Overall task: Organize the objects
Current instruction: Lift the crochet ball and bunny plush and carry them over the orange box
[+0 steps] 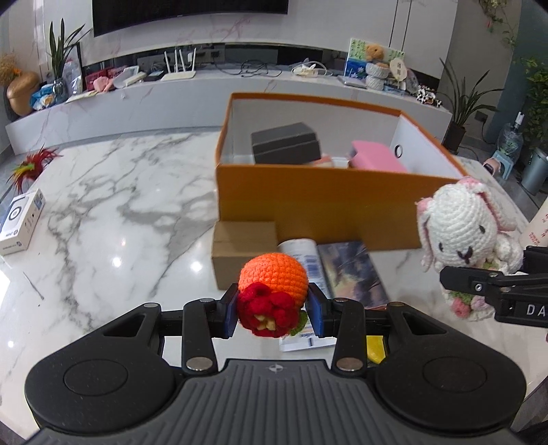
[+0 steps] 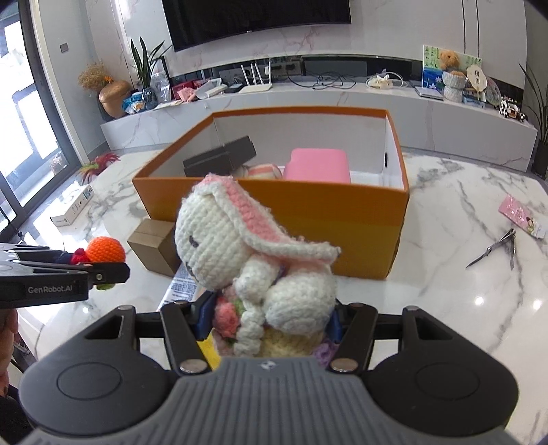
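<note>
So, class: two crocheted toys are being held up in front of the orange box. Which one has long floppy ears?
The white crocheted rabbit, clamped in the right gripper. The left gripper holds an earless orange crocheted ball with a red flower.

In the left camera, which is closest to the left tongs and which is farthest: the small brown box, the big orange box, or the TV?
1. Small brown box: on the table just ahead of the left tongs, slightly left.
2. Big orange box: right behind the brown one.
3. TV: up on the far wall.
</note>
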A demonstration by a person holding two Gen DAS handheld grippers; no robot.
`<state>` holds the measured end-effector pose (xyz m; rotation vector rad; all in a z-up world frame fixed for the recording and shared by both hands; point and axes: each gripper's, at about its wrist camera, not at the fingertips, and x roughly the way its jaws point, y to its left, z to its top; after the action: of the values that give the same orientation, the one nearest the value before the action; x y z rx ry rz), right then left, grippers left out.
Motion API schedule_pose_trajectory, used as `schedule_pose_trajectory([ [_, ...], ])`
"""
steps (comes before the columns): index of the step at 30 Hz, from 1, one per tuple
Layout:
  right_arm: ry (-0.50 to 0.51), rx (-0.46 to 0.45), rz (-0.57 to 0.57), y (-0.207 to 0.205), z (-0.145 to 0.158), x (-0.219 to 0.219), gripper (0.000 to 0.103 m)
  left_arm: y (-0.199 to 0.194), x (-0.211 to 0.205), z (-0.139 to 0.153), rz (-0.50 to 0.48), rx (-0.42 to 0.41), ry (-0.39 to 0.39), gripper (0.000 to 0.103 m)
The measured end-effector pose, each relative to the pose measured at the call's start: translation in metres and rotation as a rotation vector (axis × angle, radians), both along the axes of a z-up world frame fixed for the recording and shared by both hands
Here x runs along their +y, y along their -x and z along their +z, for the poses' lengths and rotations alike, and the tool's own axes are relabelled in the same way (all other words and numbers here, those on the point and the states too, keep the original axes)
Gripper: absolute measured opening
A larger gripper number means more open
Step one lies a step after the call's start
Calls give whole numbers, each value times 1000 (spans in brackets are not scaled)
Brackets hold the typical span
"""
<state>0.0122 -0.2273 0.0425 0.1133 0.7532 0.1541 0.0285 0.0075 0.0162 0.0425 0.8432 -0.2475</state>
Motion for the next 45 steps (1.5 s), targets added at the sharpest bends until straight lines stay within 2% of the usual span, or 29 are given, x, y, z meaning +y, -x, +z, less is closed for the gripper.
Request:
schedule_pose_trajectory([
  [11, -11, -50, -22, 8, 17, -5, 62, 0, -18, 17, -3, -47, 28, 46],
  [21, -27, -126, -81, 1, 46, -9, 62, -12, -28, 40, 10, -119, 41, 46],
  [26, -21, -162, -100, -17, 64, -14, 62, -35, -29, 59, 34, -153, 73, 46],
  [31, -50, -200, -140, -51, 76, -26, 62, -77, -40, 76, 57, -197, 88, 46],
  [34, -78, -211, -170, -77, 72, -33, 62, -103, -47, 72, 59, -200, 109, 46],
  [38, -125, -201, -203, -107, 57, -44, 62, -130, -58, 58, 48, -159, 154, 46],
  [45, -115, -117, -211, -150, 25, -57, 62, -171, -80, 32, 47, -102, 164, 46],
])
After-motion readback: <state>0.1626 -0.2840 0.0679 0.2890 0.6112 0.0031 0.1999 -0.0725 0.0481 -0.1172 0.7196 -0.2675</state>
